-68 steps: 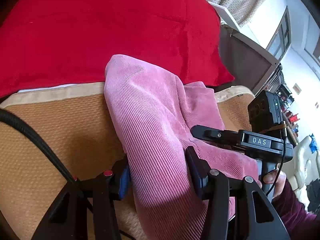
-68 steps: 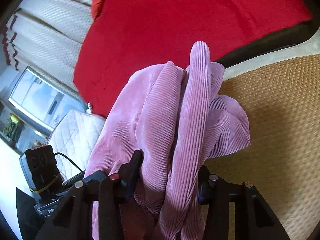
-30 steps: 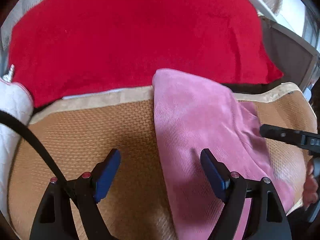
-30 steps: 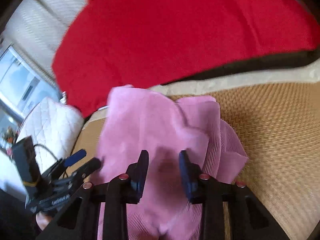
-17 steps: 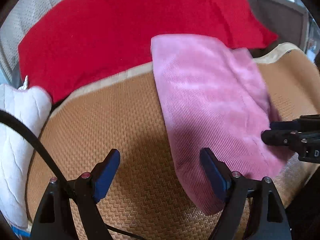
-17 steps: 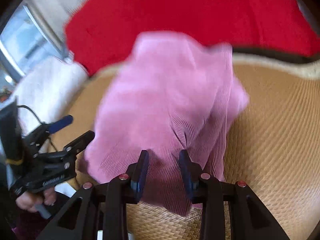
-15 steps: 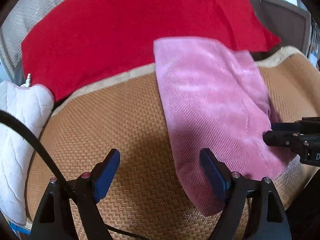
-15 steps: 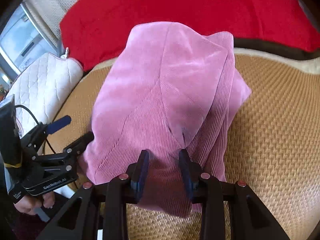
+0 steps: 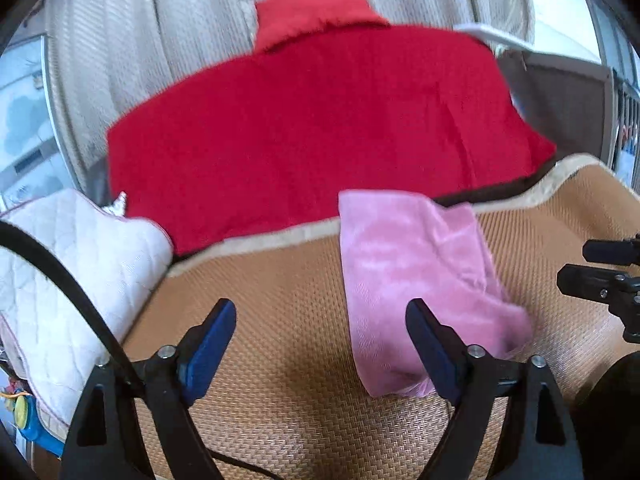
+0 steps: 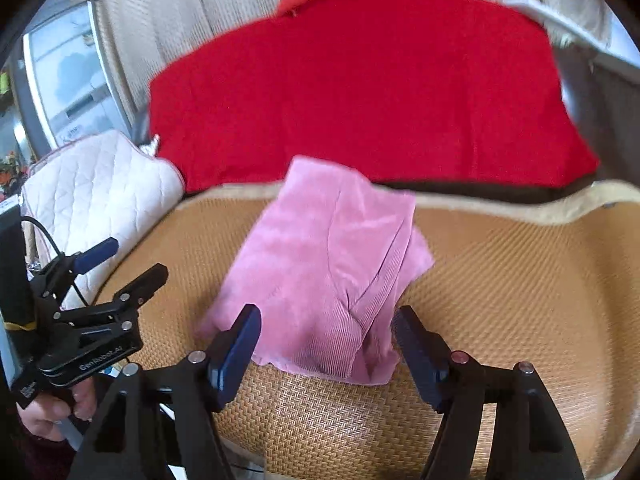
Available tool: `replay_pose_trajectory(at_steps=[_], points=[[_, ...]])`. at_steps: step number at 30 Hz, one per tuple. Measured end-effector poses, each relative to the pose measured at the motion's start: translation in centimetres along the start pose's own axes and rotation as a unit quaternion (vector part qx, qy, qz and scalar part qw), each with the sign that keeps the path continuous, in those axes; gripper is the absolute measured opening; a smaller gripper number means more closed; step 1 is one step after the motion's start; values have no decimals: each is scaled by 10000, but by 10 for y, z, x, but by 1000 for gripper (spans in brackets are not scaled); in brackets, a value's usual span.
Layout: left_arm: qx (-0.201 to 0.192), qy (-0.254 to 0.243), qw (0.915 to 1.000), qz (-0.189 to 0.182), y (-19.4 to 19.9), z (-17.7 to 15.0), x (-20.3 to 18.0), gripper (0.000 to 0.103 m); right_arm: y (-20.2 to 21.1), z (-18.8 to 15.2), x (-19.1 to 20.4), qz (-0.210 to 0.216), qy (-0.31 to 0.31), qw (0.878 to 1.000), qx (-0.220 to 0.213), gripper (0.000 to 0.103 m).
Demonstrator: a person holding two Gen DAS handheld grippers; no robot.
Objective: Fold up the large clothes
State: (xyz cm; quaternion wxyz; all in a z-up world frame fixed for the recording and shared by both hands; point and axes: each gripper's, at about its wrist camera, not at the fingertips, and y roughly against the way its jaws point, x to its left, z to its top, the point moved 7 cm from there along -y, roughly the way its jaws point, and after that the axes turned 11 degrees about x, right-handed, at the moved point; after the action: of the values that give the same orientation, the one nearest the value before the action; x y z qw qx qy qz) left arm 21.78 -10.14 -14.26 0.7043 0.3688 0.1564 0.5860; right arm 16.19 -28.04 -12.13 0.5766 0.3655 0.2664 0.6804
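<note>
The folded pink corduroy garment (image 10: 332, 272) lay on the woven mat (image 10: 500, 280), its long side running from the low middle of the frame up toward the red blanket (image 10: 360, 80). The right gripper (image 10: 326, 344) was nearer, straight in front of the near edge, its fingers (image 10: 236, 344) opening with nothing between them. In the left wrist view the left gripper (image 9: 320, 340) was also opening and empty, with the garment (image 9: 412, 280) off to its right; only the right wrist view showed the layered fold and the person's hand (image 10: 52, 412).

Count of things on and around the woven mat (image 10: 500, 280)

One folded pink garment (image 10: 320, 264), one red cushion (image 10: 360, 88), one white quilted pad (image 10: 92, 192), two grippers: left (image 9: 320, 344) and right (image 10: 326, 344).
</note>
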Motion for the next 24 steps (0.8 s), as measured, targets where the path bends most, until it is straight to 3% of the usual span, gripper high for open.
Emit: replay_pose_trajectory(at_steps=[8,17,24], points=[[-567,138,9981,202,65,9,10,92,59,-3,-1,-287,-147,9986,-430,73],[-1030,167,9926,624,130,10,13,98,102,-11,15,-501,-88,9970,-588,73],[-1191,183,9908,621,151,13,13,98,118,-20,22,-688,-79,9959,-588,73]])
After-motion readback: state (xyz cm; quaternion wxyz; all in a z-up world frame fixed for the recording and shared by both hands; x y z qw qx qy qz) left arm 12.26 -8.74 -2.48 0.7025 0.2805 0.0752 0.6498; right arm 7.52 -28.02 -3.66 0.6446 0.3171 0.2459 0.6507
